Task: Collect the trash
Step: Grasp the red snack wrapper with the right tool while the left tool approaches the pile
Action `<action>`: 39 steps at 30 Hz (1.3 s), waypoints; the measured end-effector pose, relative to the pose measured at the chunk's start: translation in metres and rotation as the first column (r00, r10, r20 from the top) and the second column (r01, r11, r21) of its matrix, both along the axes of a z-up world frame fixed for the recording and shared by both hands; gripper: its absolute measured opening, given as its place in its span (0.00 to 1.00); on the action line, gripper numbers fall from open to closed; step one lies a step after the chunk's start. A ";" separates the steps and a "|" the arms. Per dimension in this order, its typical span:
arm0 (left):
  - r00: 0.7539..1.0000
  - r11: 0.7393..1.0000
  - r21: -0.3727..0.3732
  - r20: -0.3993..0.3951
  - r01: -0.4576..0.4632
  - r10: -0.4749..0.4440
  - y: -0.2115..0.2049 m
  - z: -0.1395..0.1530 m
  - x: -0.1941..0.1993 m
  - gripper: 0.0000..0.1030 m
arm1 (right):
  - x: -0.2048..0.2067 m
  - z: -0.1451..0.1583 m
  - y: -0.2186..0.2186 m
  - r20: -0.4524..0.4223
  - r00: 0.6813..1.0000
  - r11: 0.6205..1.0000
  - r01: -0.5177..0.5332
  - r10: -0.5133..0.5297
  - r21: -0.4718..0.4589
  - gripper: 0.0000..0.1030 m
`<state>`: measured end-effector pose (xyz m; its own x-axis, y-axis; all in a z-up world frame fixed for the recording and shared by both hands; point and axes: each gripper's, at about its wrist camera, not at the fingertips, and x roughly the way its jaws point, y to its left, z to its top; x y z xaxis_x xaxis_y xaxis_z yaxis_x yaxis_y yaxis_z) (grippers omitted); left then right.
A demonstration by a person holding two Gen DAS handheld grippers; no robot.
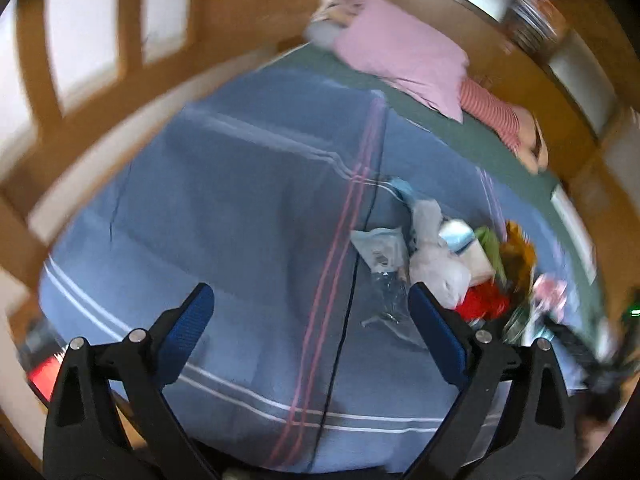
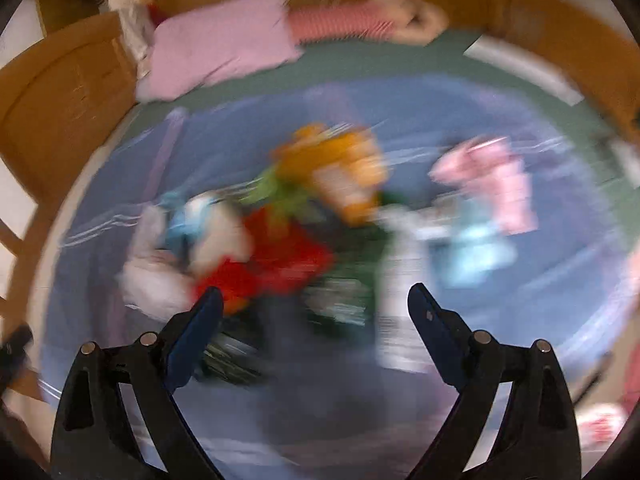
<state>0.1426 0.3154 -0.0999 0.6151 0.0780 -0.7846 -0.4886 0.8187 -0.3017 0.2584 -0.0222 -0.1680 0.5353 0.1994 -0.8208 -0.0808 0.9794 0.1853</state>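
Trash [image 1: 448, 256] lies heaped on the blue blanket [image 1: 240, 208], ahead of my left gripper [image 1: 310, 300] and off to its right side; the clear plastic wrapper [image 1: 386, 300] at the near edge of the pile sits just inside my right-hand finger [image 1: 436, 332]. Both of that gripper's fingers are spread wide with nothing between them. My right gripper [image 2: 316, 300] is spread just as wide and empty, and the same heap [image 2: 296, 240] sits straight ahead of it, between and beyond the fingertips.

My worry is the blur. The right view is smeared, so I judge I am moving fast, and I cannot tell where one wrapper ends and the next begins. Closing now could pinch a fold of blanket along with the trash, or catch only a corner of thin film that slips out. A thin dark cord [image 1: 352, 280] runs across the blanket between my left fingers; I could snag it. The pink pillow [image 1: 400, 52] far ahead is not in reach.
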 end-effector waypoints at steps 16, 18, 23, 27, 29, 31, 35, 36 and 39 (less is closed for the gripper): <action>0.999 0.998 -0.057 -0.046 0.008 -0.010 -0.005 -0.014 0.000 0.94 | -0.034 -0.014 0.040 -0.038 0.978 0.975 -0.199 0.204 0.097 0.04; 0.999 0.999 -0.054 -0.052 0.004 -0.007 -0.007 -0.016 0.002 0.94 | -0.050 -0.006 0.029 -0.014 0.980 0.975 -0.196 0.199 0.107 0.04; 0.998 0.999 -0.050 -0.052 0.018 -0.020 -0.011 -0.019 0.004 0.94 | -0.073 0.011 0.007 0.039 0.987 0.984 -0.158 0.155 0.082 0.04; 0.997 0.999 -0.039 -0.061 0.034 -0.037 -0.015 -0.021 0.007 0.94 | -0.078 0.014 -0.012 0.041 0.991 0.990 -0.126 0.124 0.061 0.04; 0.997 0.998 -0.038 -0.071 0.040 -0.042 -0.017 -0.024 0.009 0.94 | -0.072 0.010 -0.014 0.030 0.992 0.991 -0.125 0.123 0.044 0.04; 0.996 0.998 -0.037 -0.081 0.045 -0.048 -0.020 -0.026 0.010 0.94 | -0.075 0.004 -0.018 0.015 0.993 0.992 -0.121 0.121 0.031 0.04; 0.993 0.997 -0.028 -0.100 0.068 -0.070 -0.027 -0.030 0.014 0.94 | -0.078 -0.010 -0.017 -0.027 0.992 0.992 -0.122 0.123 0.043 0.04; 0.992 0.997 -0.024 -0.102 0.076 -0.078 -0.029 -0.030 0.015 0.94 | -0.079 -0.013 -0.016 -0.034 0.991 0.991 -0.127 0.128 0.040 0.04; 0.990 0.996 -0.012 -0.101 0.093 -0.094 -0.032 -0.029 0.015 0.94 | -0.080 -0.015 -0.010 -0.043 0.987 0.988 -0.150 0.152 0.048 0.04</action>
